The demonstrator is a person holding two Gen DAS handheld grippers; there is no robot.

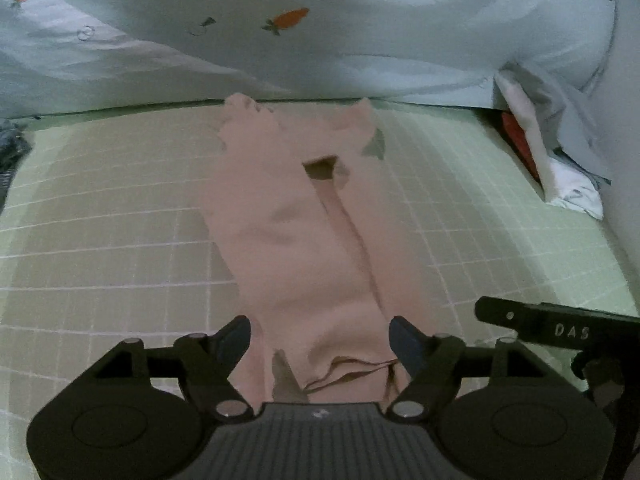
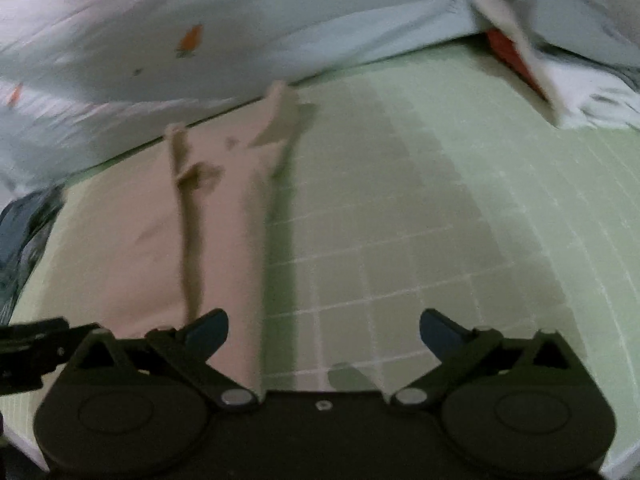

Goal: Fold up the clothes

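Observation:
A pink garment (image 1: 304, 240) lies lengthwise on the green grid mat (image 1: 100, 240), folded into a long strip with a dark seam down its right side. My left gripper (image 1: 320, 340) is open, its fingers straddling the garment's near hem without pinching it. In the right wrist view the same pink garment (image 2: 160, 240) lies left of centre, and my right gripper (image 2: 324, 330) is open over the bare green mat (image 2: 420, 220), its left finger (image 2: 208, 330) over the garment's right edge. The right gripper's body (image 1: 560, 328) shows at the right in the left wrist view.
A pale blue sheet with carrot prints (image 1: 280, 20) is bunched along the mat's far edge. A white and red cloth (image 1: 540, 152) sits at the far right corner. Dark fabric (image 1: 10, 148) lies at the far left edge.

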